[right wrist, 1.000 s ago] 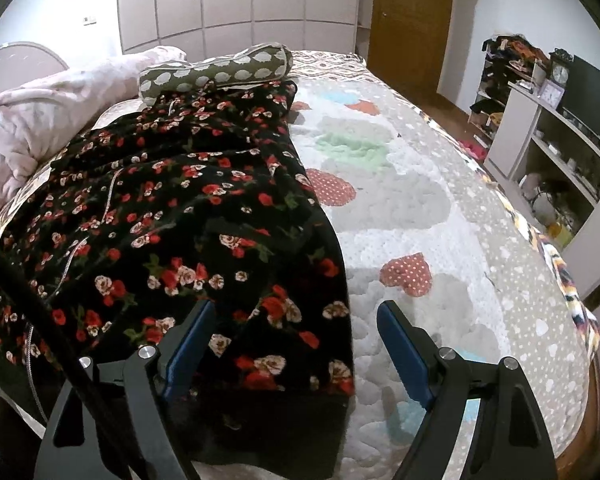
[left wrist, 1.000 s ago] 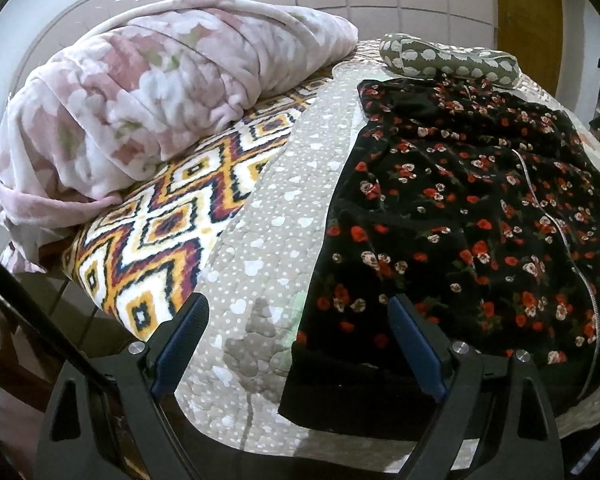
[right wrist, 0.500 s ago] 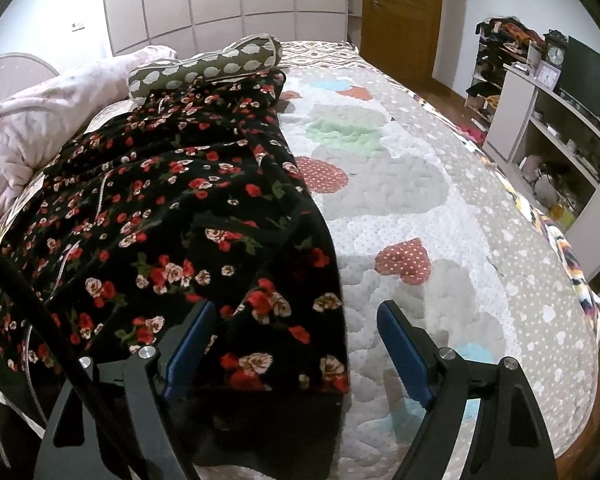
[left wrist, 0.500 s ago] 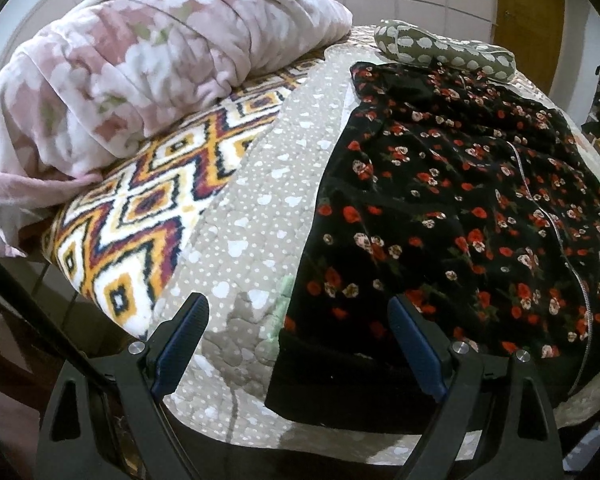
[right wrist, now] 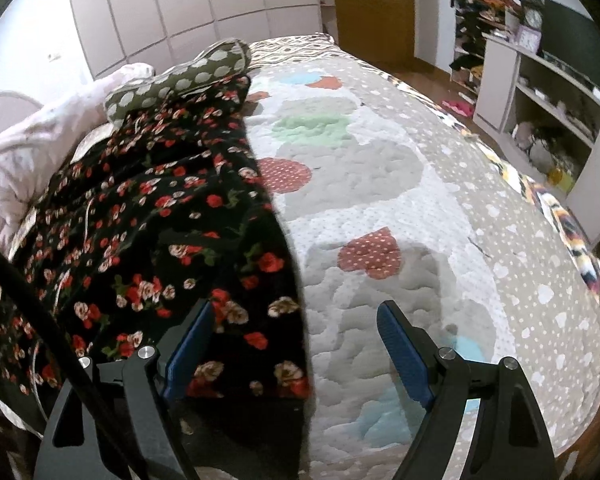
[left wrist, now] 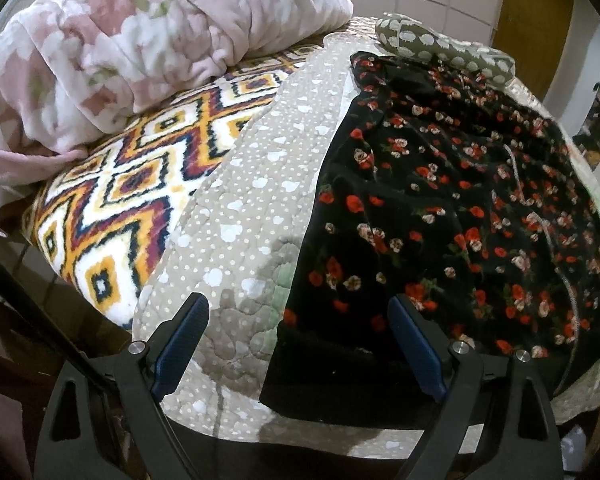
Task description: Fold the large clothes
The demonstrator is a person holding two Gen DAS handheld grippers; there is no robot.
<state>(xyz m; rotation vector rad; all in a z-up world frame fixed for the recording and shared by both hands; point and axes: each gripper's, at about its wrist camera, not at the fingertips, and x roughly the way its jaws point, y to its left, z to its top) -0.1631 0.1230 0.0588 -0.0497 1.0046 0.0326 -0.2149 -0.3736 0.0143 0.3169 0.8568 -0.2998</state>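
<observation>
A wide bed under a beige quilted bedspread with white dots and coloured heart patches (right wrist: pixel 420 208) fills both views. Across it lies the black long-cut garment printed with red and cream roses (left wrist: pixel 440 208) — spread flat on the right half of the left wrist frame and on the left half of the right wrist frame (right wrist: pixel 148 220), its plain black hem at the bottom edge nearest the cameras. A thin pale line, perhaps a zip, runs down its length. In the upper left of the left wrist frame sits a bulky pink-and-white floral fleece blanket (left wrist: pixel 140 40), resting on a plush blanket with an orange, maroon and white diamond pattern (left wrist: pixel 124 184). At the garment's far end, touching it, lies an olive cushion with white spots (left wrist: pixel 440 44). A pale open shelf unit (right wrist: pixel 540 96) stands at the right edge of the right wrist frame.

The left gripper (left wrist: pixel 296 340) hovers over the garment's lower left corner with jaws spread wide, holding nothing. The right gripper (right wrist: pixel 296 344) straddles the garment's right edge near the hem — jaws likewise wide apart and empty.
</observation>
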